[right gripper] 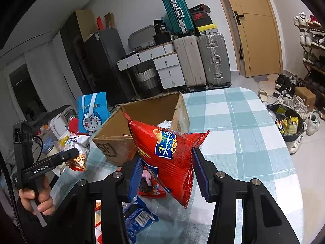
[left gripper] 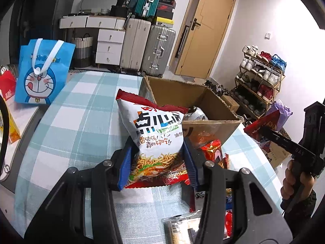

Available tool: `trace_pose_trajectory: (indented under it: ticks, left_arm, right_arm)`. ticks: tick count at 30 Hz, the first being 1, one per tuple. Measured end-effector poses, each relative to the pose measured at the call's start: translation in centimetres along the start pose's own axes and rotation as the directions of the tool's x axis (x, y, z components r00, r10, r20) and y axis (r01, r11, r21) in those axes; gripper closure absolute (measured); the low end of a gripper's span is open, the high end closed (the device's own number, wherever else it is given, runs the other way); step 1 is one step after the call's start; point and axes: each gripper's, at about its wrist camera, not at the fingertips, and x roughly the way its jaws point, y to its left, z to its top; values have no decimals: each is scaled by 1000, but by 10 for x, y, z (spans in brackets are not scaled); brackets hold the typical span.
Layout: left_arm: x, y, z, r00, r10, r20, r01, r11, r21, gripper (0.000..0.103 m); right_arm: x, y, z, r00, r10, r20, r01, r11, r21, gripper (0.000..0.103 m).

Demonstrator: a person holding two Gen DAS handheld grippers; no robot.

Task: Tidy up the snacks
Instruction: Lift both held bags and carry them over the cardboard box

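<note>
My left gripper (left gripper: 158, 162) is shut on a white noodle-snack bag (left gripper: 156, 134) with a red edge and holds it above the table, just left of the open cardboard box (left gripper: 182, 95). That bag also shows in the right wrist view (right gripper: 78, 148). My right gripper (right gripper: 168, 172) is shut on a red crisp bag (right gripper: 168, 154) and holds it up in front of the box (right gripper: 150, 109). The box holds some packets (left gripper: 195, 113). Loose snack packs lie on the table below: a red one (left gripper: 211, 150) and a blue one (right gripper: 138, 217).
The table has a blue-white checked cloth (right gripper: 233, 122). A blue Doraemon bag (left gripper: 43, 71) stands at its far left. A bin with wrappers (right gripper: 288, 124) and shoes sit on the floor to the right. Suitcases (left gripper: 146, 48) and drawers stand at the back wall.
</note>
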Motion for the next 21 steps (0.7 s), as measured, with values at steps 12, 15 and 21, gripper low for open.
trace_pose_trajectory:
  ticks: [12,15,21]
  left_arm:
    - [-13,-12,10,999,-4,40,3,1000,18,60]
    - [-12,-17,15,999,-13,44,12,1000,23,60]
    - [-10,-30,28,998,-26,63,24,999,30,60]
  right_arm:
    - [-4,16,4,999,30,31,-29,999,-38,55]
    - [-3,20,7,999,39,35,-38,998,-47,55]
    - [5,26,15,997,67,26,-66,997,-51,55]
